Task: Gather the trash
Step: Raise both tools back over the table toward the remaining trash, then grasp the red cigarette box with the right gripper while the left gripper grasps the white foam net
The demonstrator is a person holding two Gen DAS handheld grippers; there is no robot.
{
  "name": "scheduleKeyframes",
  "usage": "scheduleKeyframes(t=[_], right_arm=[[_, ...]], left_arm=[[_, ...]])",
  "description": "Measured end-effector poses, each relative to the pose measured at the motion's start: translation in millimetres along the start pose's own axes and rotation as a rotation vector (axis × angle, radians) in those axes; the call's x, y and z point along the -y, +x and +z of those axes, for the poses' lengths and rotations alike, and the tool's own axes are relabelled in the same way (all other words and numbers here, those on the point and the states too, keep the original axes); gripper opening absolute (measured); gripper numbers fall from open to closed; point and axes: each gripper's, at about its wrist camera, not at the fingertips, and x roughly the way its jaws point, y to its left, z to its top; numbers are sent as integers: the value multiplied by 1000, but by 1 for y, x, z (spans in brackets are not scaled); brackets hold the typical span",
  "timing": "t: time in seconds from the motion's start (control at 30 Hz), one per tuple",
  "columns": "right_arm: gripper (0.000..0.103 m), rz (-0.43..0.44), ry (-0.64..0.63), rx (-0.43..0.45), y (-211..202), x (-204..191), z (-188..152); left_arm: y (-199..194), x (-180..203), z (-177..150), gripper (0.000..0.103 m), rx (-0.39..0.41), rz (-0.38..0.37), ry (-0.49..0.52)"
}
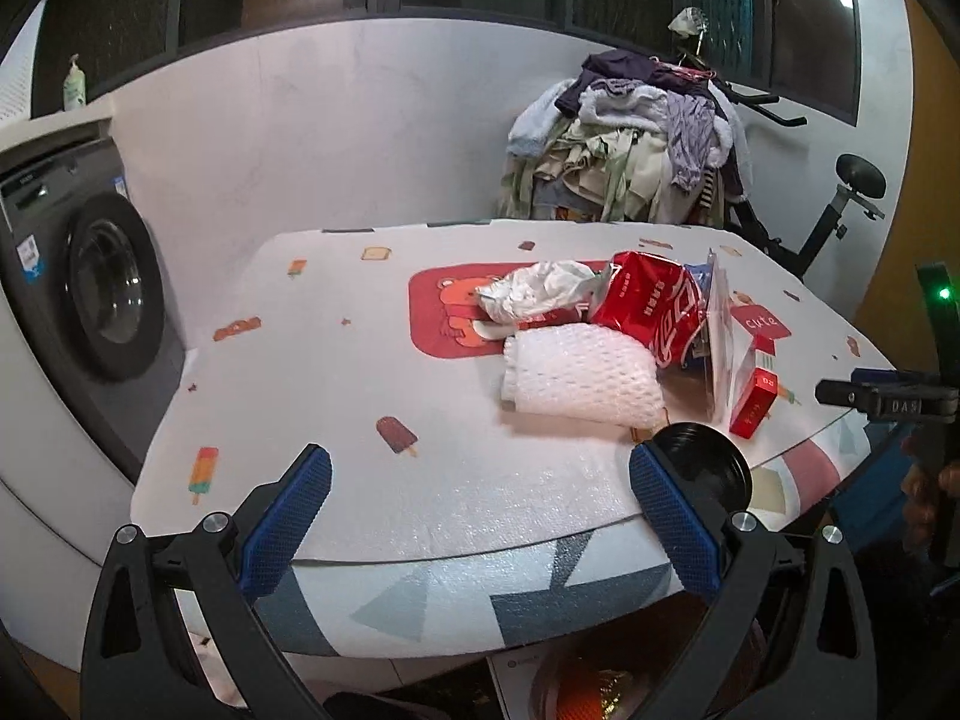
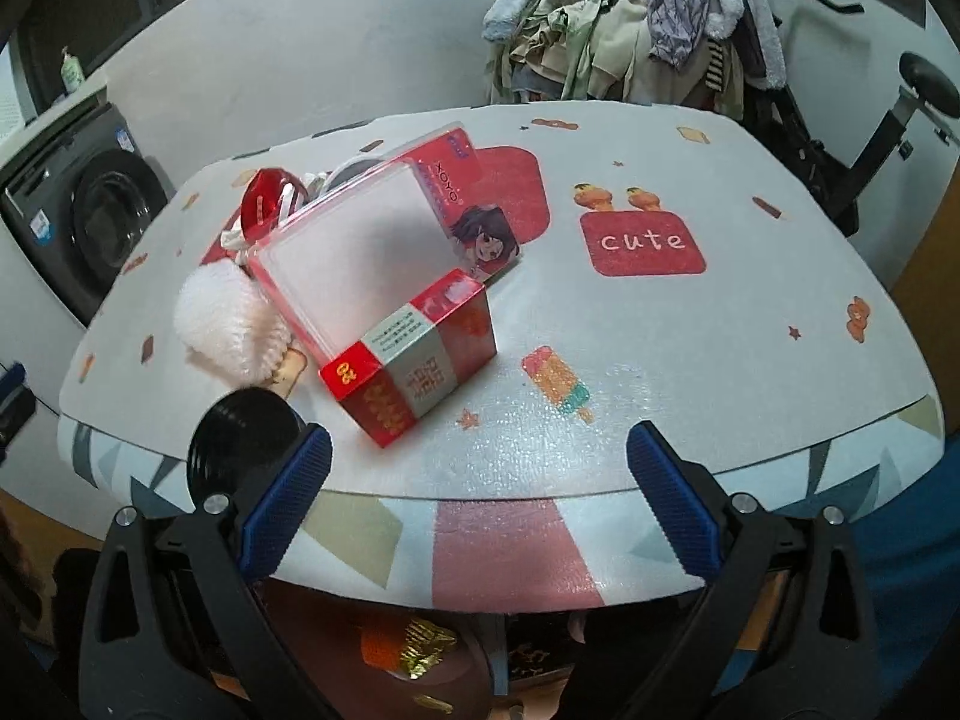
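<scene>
A pile of trash lies on the table: a white bubble-wrap roll, crumpled white paper, a red Coca-Cola wrapper, a clear plastic package, a small red box and a black round lid at the near edge. My left gripper is open and empty before the near edge, left of the pile. My right gripper is open and empty at the near edge, just right of the lid.
The table wears a patterned white cover. A washing machine stands at left. A heap of clothes and an exercise bike stand behind the table. Below the table's near edge is a bin with orange and gold trash.
</scene>
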Motion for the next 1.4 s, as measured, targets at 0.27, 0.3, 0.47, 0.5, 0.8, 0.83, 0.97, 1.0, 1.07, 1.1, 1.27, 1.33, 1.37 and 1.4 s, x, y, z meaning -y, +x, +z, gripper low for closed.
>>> scheduleKeyframes(t=[0.27,0.3,0.47,0.5,0.8,0.83,0.97,1.0,1.07,1.1,1.27,1.33,1.37,1.4], right_arm=[[82,83,94,-31,17,2,22],[82,95,124,-36,22,3,26],[73,151,261,-83,51,2,42],[72,148,266,-95,57,-1,43],[40,174,302,-141,57,10,32],[39,181,316,-139,55,14,31],[33,180,349,-154,57,26,28],[32,162,343,-162,59,26,28],[32,156,356,-173,64,31,26],[31,170,371,-172,65,34,25],[27,183,366,-101,52,38,27],[27,169,364,-57,42,40,29],[27,156,361,-32,36,41,29],[27,147,358,-15,31,42,28]], left_arm=[[11,-2,0,97,-31,-34,-54],[12,-2,0,97,-34,-40,-64],[18,2,1,97,-49,-71,-91],[19,4,2,97,-48,-75,-89],[27,5,5,97,-62,-109,-98],[29,5,5,97,-67,-115,-104],[39,7,6,97,-86,-137,-122],[40,8,7,97,-88,-141,-126],[44,7,9,97,-94,-156,-141],[46,7,10,97,-97,-159,-146],[67,-5,15,97,-147,-207,-264],[83,-14,19,91,-170,-249,-358],[89,-18,20,84,-180,-271,-402],[101,-25,21,82,-205,-298,-483]])
